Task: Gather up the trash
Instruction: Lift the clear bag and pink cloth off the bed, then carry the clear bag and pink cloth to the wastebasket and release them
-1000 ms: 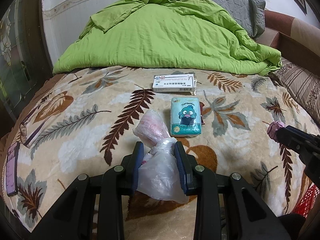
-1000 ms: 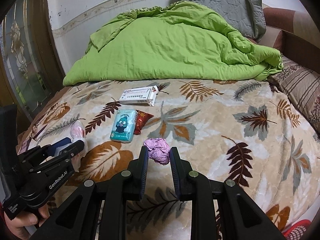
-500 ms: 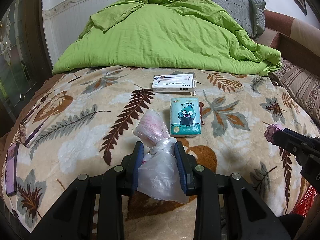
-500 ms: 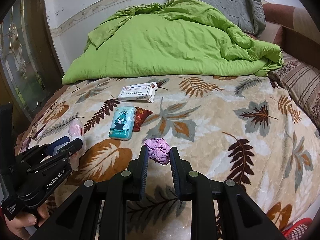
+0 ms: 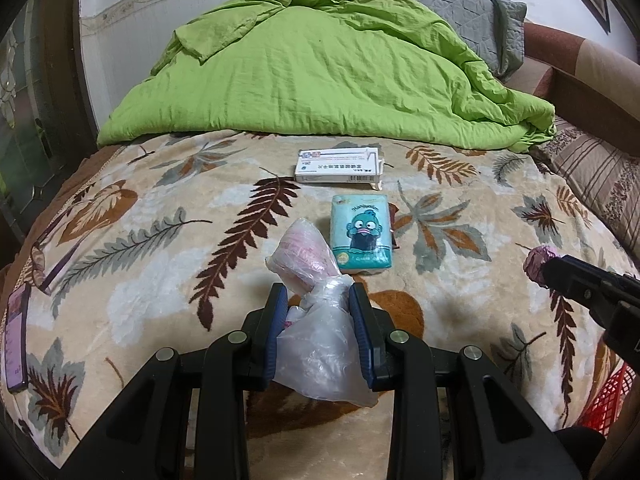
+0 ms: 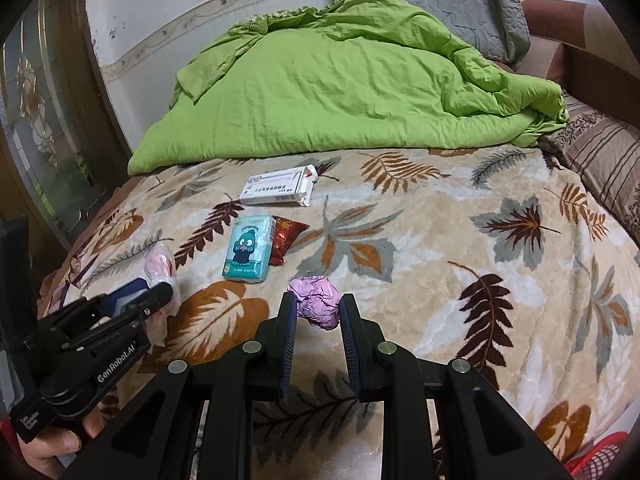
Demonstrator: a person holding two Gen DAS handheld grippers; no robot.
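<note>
My left gripper (image 5: 318, 294) is shut on a clear plastic bag (image 5: 320, 344) with pink stuff inside; the bag bulges out past the fingertips over the leaf-patterned blanket (image 5: 160, 280). In the right wrist view my right gripper (image 6: 318, 305) is shut on a crumpled purple paper ball (image 6: 318, 304), just above the blanket. The left gripper (image 6: 152, 296) with its bag (image 6: 160, 264) shows at lower left there, and the right gripper with the purple ball (image 5: 538, 260) shows at the right edge of the left wrist view. Further back lie a teal tissue pack (image 5: 362, 234), a white carton (image 5: 338, 166) and a red wrapper (image 6: 286, 236).
A green duvet (image 5: 320, 76) is piled across the back of the bed with a grey pillow (image 5: 452, 4) behind it. A phone (image 5: 16, 336) lies at the blanket's left edge. A red mesh basket (image 5: 608, 396) sits beyond the bed's lower right corner. A striped pillow (image 6: 600, 156) lies at right.
Both grippers keep their grips. The right gripper has rolled slightly, so its view now tilts; the left has stayed still.
</note>
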